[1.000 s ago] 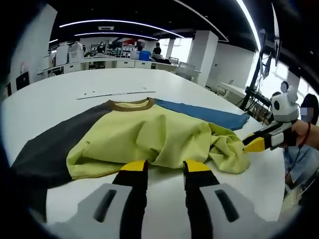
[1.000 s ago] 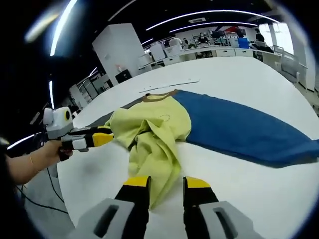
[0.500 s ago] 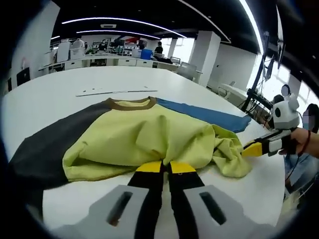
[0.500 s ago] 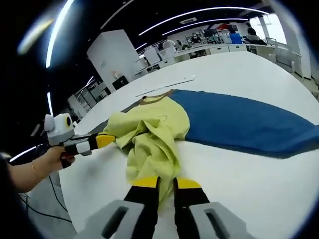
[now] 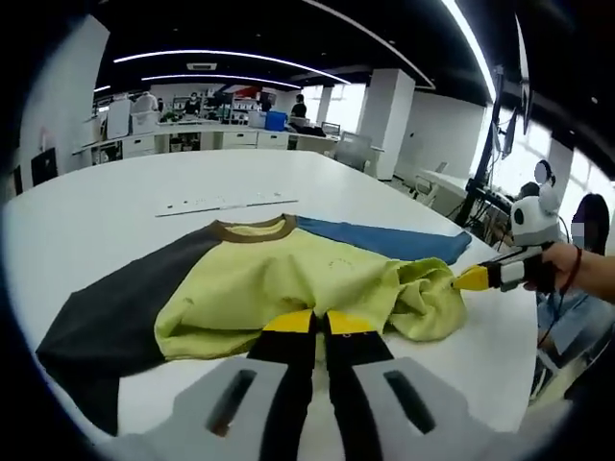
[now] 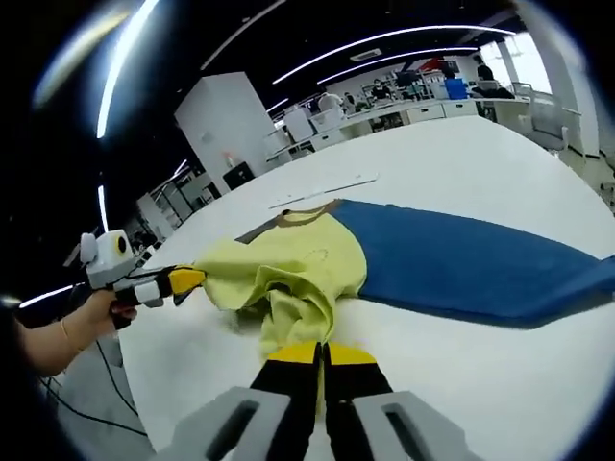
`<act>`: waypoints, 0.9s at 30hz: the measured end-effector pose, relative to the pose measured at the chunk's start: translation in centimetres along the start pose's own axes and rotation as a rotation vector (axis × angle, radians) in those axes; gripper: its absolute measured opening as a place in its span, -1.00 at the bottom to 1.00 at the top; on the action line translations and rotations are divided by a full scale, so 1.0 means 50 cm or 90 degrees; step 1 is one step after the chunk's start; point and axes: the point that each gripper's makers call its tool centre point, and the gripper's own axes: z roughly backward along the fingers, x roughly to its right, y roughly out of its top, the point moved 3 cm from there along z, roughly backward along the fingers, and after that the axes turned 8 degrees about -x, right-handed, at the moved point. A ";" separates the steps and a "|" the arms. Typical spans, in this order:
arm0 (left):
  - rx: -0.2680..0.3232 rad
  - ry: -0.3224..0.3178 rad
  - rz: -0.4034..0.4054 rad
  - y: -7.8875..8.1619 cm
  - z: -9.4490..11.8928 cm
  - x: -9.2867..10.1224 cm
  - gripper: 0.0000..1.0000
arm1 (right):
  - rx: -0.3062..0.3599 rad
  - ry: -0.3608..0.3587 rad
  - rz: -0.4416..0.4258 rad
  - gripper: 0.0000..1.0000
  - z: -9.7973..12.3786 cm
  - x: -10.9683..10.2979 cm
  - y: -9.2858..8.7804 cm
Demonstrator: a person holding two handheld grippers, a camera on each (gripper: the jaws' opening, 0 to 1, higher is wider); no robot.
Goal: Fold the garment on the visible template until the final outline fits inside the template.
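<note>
— What has changed on the white table (image 5: pixel 125 192)?

— The garment (image 5: pixel 288 279), yellow-bodied with dark and blue sleeves, is now lifted at its hem, where a second ago it lay flat; the fold is judged begun.

— And the jaws?

— The left gripper (image 5: pixel 320 325) is pinched shut on yellow cloth, as apparently is the right gripper (image 6: pixel 321 356).

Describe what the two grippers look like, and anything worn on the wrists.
Each gripper, left and right, has a light grey body with dark slots, black jaws and yellow tips. Seen from the side, the grippers look white and black with a yellow tip. A red band circles one wrist, a thin bracelet the other.
</note>
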 end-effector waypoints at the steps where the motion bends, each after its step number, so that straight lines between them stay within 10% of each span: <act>1: 0.001 0.002 0.000 0.001 0.008 -0.001 -0.99 | 0.001 0.000 0.005 -1.00 0.003 -0.002 0.002; 27: -0.088 0.028 -0.026 -0.080 0.152 -0.003 -0.99 | -0.065 0.090 0.204 -1.00 0.067 -0.099 -0.036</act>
